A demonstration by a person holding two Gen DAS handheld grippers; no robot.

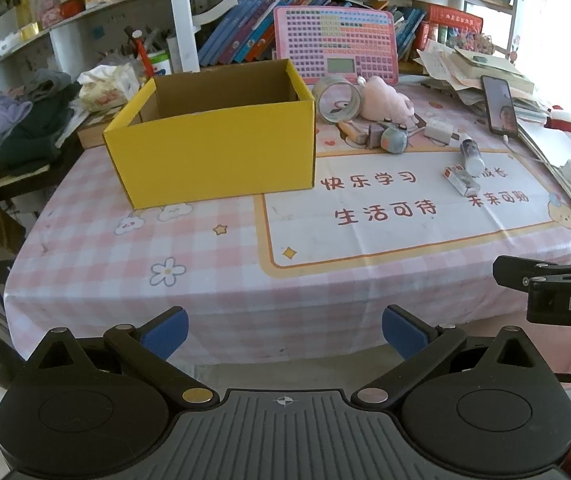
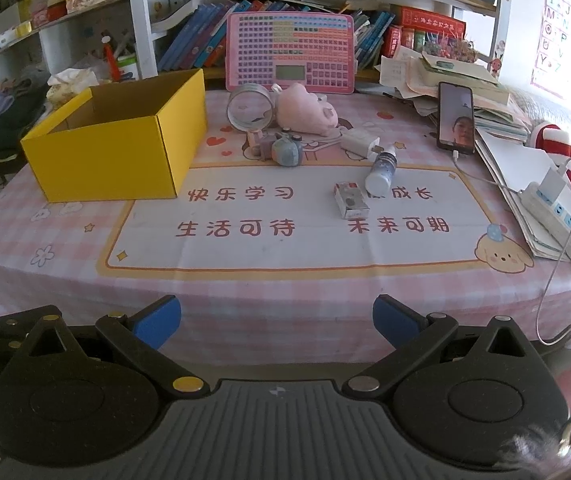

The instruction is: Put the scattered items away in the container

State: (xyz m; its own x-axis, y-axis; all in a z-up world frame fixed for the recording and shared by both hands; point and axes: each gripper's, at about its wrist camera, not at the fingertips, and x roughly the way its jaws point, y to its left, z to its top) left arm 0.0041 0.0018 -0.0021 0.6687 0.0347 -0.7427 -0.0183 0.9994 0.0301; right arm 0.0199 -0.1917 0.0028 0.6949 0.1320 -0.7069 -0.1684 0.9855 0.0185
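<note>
Both tongs at near edge of table, tilted down, nothing between pads. Left gripper point(image 1: 285, 334) spread wide; right gripper point(image 2: 277, 322) spread wide, empty. Small carton point(image 2: 351, 200) and white bottle point(image 2: 381, 170) lie touching, centre-right of tablecloth point(image 2: 285, 280). Behind: charger plug point(image 2: 359, 142), grey toy point(image 2: 287, 150), tape roll point(image 2: 251, 106), pink plush point(image 2: 307, 110), packed close w/ each other. Yellow box point(image 1: 213, 152) open-topped, toward far left corner. Risks: bottle prob. rolls if nudged during carton pick; roll may trundle off; reach to right edge could snag cable point(image 2: 545, 292) or propped phone point(image 2: 456, 118).
</note>
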